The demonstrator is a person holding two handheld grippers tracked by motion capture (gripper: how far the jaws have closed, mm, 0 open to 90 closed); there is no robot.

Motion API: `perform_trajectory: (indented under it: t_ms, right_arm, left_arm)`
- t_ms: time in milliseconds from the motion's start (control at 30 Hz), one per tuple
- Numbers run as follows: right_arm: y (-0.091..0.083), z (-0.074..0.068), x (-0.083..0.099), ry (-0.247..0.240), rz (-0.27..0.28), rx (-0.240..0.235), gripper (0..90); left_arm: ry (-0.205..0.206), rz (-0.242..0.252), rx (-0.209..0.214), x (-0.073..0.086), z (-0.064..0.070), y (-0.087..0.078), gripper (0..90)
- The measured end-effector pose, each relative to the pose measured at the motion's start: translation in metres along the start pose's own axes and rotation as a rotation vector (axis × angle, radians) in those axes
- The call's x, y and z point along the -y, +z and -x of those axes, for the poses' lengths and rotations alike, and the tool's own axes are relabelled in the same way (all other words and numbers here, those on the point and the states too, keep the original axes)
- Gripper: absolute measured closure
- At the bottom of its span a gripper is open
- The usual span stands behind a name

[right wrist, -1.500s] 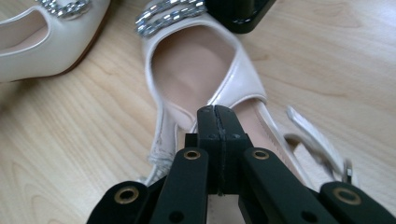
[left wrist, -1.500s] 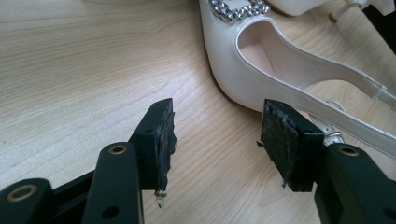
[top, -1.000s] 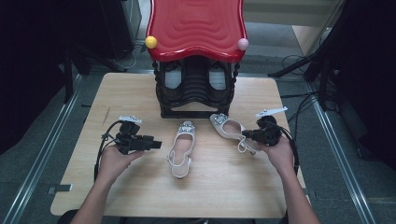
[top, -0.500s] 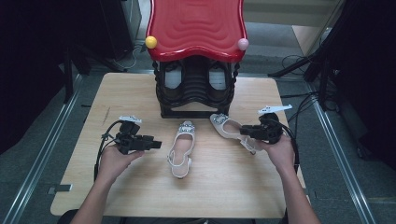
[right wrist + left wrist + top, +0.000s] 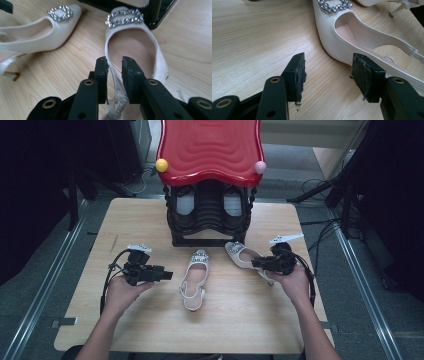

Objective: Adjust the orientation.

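Observation:
Two white slingback shoes with rhinestone buckles lie on the wooden table (image 5: 145,220). One shoe (image 5: 194,280) (image 5: 352,37) (image 5: 45,27) lies in the middle, toe toward the rack. The other shoe (image 5: 240,254) (image 5: 132,42) lies to its right, angled. My right gripper (image 5: 256,264) (image 5: 114,65) is shut on this right shoe's side rim near the strap. My left gripper (image 5: 167,275) (image 5: 327,72) is open just left of the middle shoe, low over the wood, with its right pad close to the shoe's side and nothing between the jaws.
A black shoe rack (image 5: 210,220) with a red wavy top (image 5: 210,147) stands at the table's back centre, with shoes on its shelves. A yellow ball (image 5: 161,165) and a pink ball (image 5: 260,167) sit at the top's front corners. Bare wood lies toward the front edge.
My right gripper has turned and moved left onto the right shoe and its jaws have come together on the rim. The left gripper and the middle shoe have stayed put.

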State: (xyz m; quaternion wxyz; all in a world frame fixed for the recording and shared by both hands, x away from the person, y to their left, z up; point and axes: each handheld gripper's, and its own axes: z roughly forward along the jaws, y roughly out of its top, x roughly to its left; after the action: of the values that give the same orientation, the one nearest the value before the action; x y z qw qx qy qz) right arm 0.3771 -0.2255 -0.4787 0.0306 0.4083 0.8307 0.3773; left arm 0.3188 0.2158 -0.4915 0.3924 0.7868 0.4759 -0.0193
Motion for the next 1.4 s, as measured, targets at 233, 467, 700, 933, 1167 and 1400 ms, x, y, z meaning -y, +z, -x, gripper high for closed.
perform_trajectory:
  t_ms: [233, 467, 700, 933, 1167, 1400]
  right_arm:
    - [0.023, -0.003, 0.0, -0.036, -0.071, 0.006, 78.9]
    - [0.025, -0.008, -0.004, -0.066, -0.097, 0.042, 88.3]
    - [0.009, -0.018, -0.013, -0.059, -0.037, 0.055, 88.7]
    - [0.009, -0.039, -0.018, -0.07, -0.04, 0.006, 88.7]
    - [0.025, -0.058, -0.022, -0.083, -0.07, -0.001, 88.6]
    - [0.04, -0.072, -0.02, -0.085, -0.118, -0.014, 88.5]
  left_arm:
    - [0.003, -0.005, 0.002, 0.0, 0.0, 0.001, 44.7]
    - [0.003, -0.002, 0.004, 0.001, 0.0, 0.0, 44.7]
    - [-0.002, -0.002, -0.001, 0.002, 0.0, 0.0, 44.7]
    - [-0.002, 0.005, -0.003, 0.004, 0.0, -0.002, 44.7]
    - [0.0, 0.013, -0.001, 0.006, 0.001, -0.004, 44.8]
    - [0.001, 0.011, -0.002, 0.007, 0.003, -0.002, 44.8]
